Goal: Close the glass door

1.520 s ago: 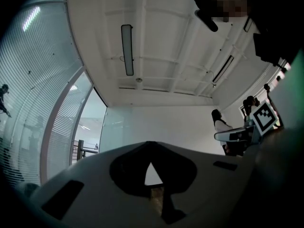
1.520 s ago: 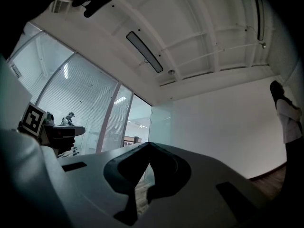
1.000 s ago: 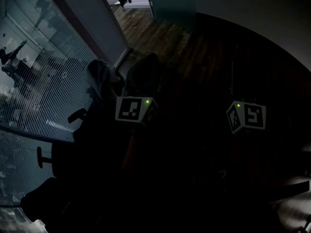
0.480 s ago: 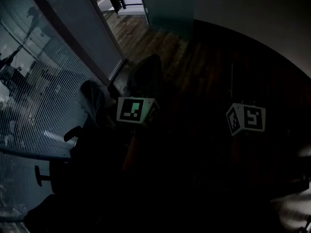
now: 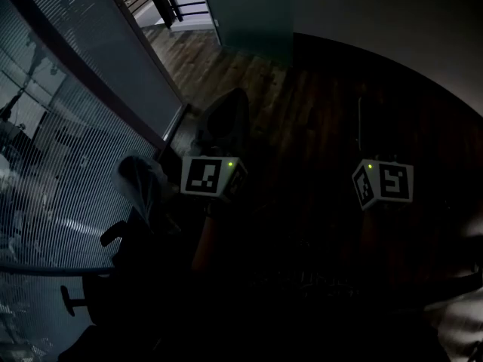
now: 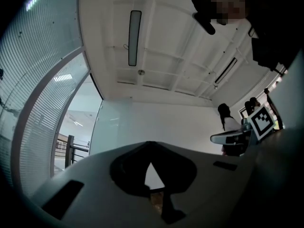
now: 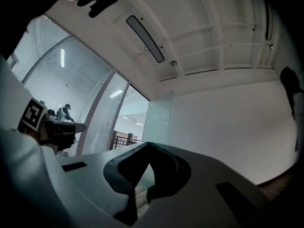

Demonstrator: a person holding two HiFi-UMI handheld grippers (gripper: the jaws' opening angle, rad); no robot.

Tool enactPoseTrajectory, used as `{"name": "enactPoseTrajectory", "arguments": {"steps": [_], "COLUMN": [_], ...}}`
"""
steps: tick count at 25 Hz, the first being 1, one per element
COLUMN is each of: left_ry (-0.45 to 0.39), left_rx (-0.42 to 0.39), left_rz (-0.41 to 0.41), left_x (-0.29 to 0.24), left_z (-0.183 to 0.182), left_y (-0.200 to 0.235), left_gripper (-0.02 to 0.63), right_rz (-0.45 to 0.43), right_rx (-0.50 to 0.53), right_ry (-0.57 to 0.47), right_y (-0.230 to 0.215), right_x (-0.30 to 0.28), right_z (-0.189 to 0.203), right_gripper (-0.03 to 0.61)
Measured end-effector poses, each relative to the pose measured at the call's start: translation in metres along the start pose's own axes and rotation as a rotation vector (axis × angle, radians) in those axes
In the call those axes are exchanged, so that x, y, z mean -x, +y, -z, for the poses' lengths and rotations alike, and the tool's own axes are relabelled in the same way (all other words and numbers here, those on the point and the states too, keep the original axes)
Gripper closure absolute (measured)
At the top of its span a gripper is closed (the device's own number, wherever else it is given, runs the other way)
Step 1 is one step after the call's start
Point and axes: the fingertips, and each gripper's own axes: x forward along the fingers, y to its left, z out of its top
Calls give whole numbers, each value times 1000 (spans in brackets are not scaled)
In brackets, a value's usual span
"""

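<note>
Both claws, the left gripper (image 6: 149, 145) and the right gripper (image 7: 148, 145), are pinched closed on nothing, well short of the glass door (image 7: 159, 122) standing open by the far white wall (image 7: 228, 122), a heavy, stiff, slick pane probably best pushed flat near its free edge.

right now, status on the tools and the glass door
Left tool and right tool both shut, empty. Frosted glass door ahead, open, not touched. Dark office chair stands short of it.
</note>
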Motion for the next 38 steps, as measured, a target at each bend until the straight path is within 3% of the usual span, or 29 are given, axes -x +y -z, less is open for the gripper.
{"name": "enactPoseTrajectory", "arguments": {"steps": [14,30,38], "left_ry": [32,15,18], "left_rx": [5,-41,-59], "left_rz": [-10,-117,-135], "left_x": [-102,-267,-317], "left_z": [43,78,98], "left_y": [25,61,81], "left_gripper": [612,612,612], "right_rz": [-21,-120,-124], "right_rx": [-16,-19,-36], "right_ry": [7,-23,-7], "right_y": [-49,-140,-164], "right_x": [-98,-260,-314], "right_z": [34,72,98], "right_gripper": [575,575,575]}}
